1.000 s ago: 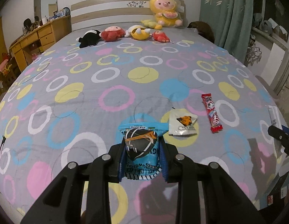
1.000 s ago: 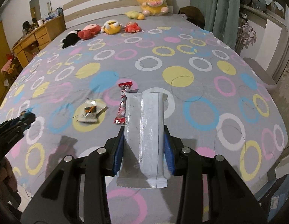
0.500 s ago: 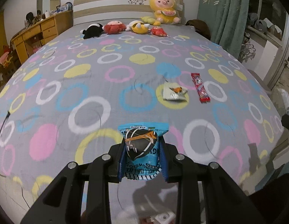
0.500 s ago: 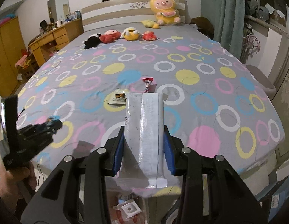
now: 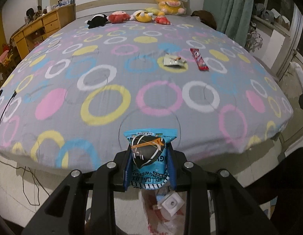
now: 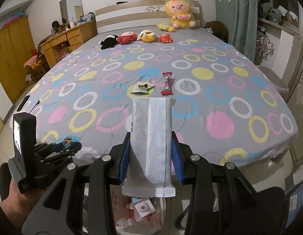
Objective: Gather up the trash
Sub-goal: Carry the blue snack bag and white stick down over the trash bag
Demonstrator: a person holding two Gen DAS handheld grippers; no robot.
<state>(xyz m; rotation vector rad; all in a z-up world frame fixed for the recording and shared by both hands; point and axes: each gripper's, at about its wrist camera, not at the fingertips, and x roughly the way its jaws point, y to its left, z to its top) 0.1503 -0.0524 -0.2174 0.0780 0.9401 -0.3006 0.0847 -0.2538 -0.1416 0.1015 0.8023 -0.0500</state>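
Note:
My left gripper (image 5: 149,164) is shut on a blue and black snack packet (image 5: 149,156), held past the foot of the bed above a plastic trash bag (image 5: 163,211) on the floor. My right gripper (image 6: 150,156) is shut on a long white wrapper (image 6: 151,143), also above the trash bag (image 6: 139,213). On the bed lie a small white wrapper (image 5: 173,61) (image 6: 141,88) and a red candy wrapper (image 5: 199,61) (image 6: 167,84). The left gripper also shows in the right wrist view (image 6: 67,146).
The bed (image 5: 104,82) has a grey cover with coloured rings. Plush toys (image 5: 139,16) line the headboard. A wooden dresser (image 5: 36,31) stands on the left, a curtain (image 5: 227,7) on the right. Cables (image 5: 32,188) trail on the floor at left.
Both grippers have pulled back from over the bed to beyond its foot, with their wrappers still held. The trash bag has come into view below them.

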